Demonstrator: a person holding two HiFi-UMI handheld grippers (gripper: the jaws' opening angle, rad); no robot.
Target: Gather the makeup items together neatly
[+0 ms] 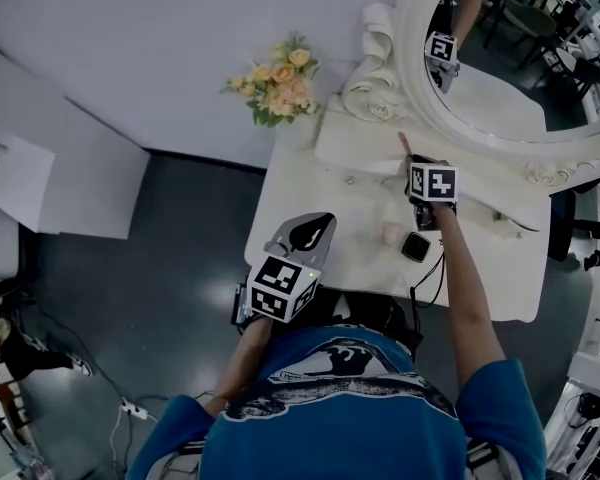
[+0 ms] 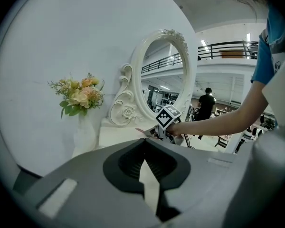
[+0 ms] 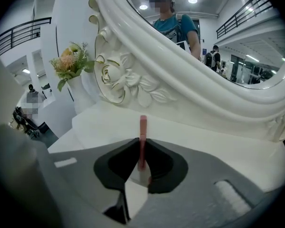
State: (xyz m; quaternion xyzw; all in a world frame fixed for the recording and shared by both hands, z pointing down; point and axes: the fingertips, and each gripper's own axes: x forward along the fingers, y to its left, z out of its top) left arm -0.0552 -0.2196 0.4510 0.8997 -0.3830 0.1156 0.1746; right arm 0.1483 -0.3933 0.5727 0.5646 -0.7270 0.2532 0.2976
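My right gripper is over the back of the white dressing table, just in front of the mirror's base. It is shut on a slim pink makeup stick that pokes out past the jaw tips toward the mirror. The left gripper view also catches that gripper with the stick's tip showing. A black square compact and a small round pinkish pot lie on the table near the front, right of centre. My left gripper hovers at the table's front left, jaws shut with nothing in them.
A large oval mirror in an ornate white frame stands at the back of the table. A vase of peach flowers is at the back left corner. A cable hangs over the front edge. Dark floor surrounds the table.
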